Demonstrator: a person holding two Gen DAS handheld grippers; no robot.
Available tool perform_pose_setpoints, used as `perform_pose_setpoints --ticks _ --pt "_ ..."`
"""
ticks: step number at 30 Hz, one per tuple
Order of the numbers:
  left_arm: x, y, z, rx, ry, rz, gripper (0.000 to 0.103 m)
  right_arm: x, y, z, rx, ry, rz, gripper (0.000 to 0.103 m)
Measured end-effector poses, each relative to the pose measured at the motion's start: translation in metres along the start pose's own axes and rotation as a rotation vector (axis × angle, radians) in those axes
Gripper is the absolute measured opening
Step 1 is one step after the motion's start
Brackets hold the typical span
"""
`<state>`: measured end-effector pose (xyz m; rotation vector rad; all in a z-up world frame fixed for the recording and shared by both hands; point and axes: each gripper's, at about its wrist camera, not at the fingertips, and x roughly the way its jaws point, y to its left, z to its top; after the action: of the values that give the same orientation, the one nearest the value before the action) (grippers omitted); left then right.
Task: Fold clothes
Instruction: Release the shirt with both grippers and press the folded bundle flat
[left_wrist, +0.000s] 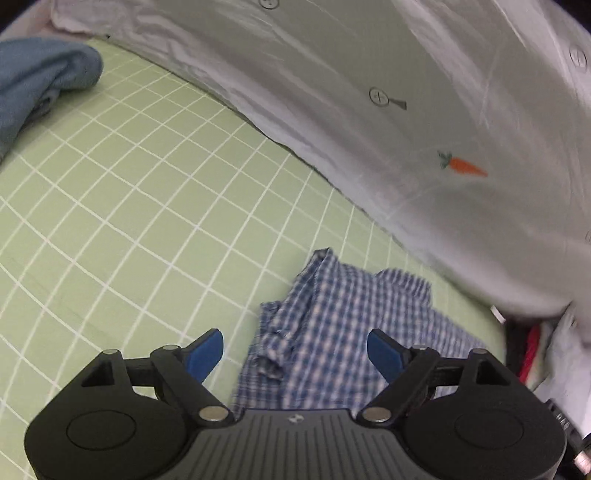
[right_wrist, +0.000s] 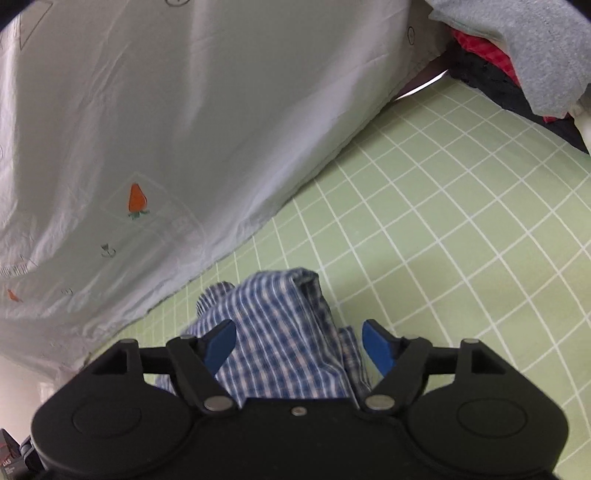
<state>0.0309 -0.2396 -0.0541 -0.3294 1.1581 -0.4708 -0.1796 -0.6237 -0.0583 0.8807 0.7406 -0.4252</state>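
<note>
A blue-and-white checked garment (left_wrist: 332, 325) lies crumpled on the green gridded mat (left_wrist: 147, 221). My left gripper (left_wrist: 295, 350) hangs over its left part, jaws wide apart, blue pads (left_wrist: 207, 350) clear of the cloth. In the right wrist view the same checked garment (right_wrist: 280, 332) bunches up between the blue pads (right_wrist: 376, 347) of my right gripper (right_wrist: 299, 345). Those jaws also stand apart and do not squeeze the fabric. The garment's near part is hidden under both gripper bodies.
A white sheet with small carrot prints (left_wrist: 406, 110) (right_wrist: 147, 129) borders the mat (right_wrist: 443, 240) at the back. A blue cloth (left_wrist: 40, 81) lies at the far left. A pile of grey, red and dark clothes (right_wrist: 524, 59) sits at the far right.
</note>
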Motion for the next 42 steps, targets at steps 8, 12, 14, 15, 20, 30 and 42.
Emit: perform_pose_setpoints --ticks 8,12,14,15,20,30,42 --pt "0.019 0.012 -0.023 0.073 -0.012 0.033 0.033 0.006 0.001 -0.031 -0.088 0.021 -0.066 0.076" --pt "0.033 0.009 -0.021 0.093 -0.018 0.047 0.032 0.009 0.001 -0.034 -0.093 0.025 -0.072 0.076" --pt "0.038 0.007 -0.02 0.092 -0.012 0.03 0.032 0.01 0.002 -0.034 -0.099 0.023 -0.074 0.076" --pt "0.04 0.006 -0.019 0.094 -0.007 0.025 0.032 0.01 0.002 -0.035 -0.101 0.022 -0.073 0.076" --pt "0.045 0.005 -0.021 0.104 0.023 0.016 0.004 0.017 0.001 -0.04 -0.105 0.033 -0.091 0.076" --pt "-0.042 -0.022 -0.036 0.209 0.026 -0.212 0.001 0.018 0.004 -0.048 -0.158 -0.008 -0.108 0.007" --pt "-0.001 0.036 -0.085 0.027 0.158 -0.061 0.022 0.015 0.006 -0.051 -0.177 0.0 -0.123 0.059"
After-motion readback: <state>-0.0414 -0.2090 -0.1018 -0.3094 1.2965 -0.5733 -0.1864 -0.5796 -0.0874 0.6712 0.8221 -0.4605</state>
